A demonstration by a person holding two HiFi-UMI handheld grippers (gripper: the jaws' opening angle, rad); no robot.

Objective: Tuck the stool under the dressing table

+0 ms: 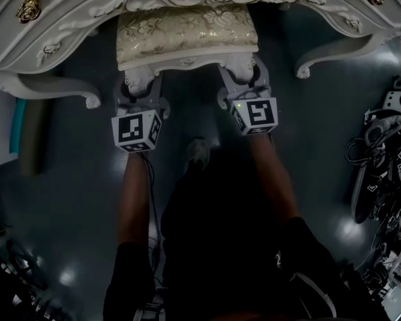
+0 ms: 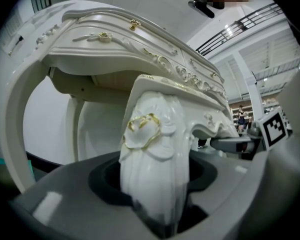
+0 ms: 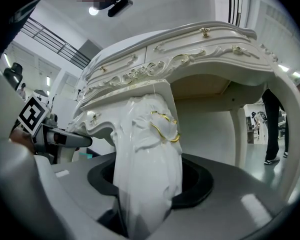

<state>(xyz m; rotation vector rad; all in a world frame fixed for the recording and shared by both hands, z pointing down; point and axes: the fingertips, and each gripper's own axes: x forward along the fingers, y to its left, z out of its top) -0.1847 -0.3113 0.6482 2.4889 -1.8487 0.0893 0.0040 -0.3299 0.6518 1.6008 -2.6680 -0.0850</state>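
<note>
The stool [image 1: 187,35], with a cream-and-gold padded seat and carved white legs, stands partly beneath the white ornate dressing table [image 1: 73,12]; its near edge still shows. My left gripper [image 1: 142,85] is shut on the stool's near left leg [image 2: 152,164], which fills the space between its jaws. My right gripper [image 1: 239,79] is shut on the near right leg [image 3: 147,164] in the same way. Both grippers point level toward the table. The stool's far legs are hidden under the table.
The table's curved legs [image 1: 53,89] [image 1: 327,55] flank the stool on both sides. Equipment with cables [image 1: 387,159] is piled on the dark floor at the right. A teal object [image 1: 17,126] stands at the left. The person's shoe [image 1: 198,154] is just behind the stool.
</note>
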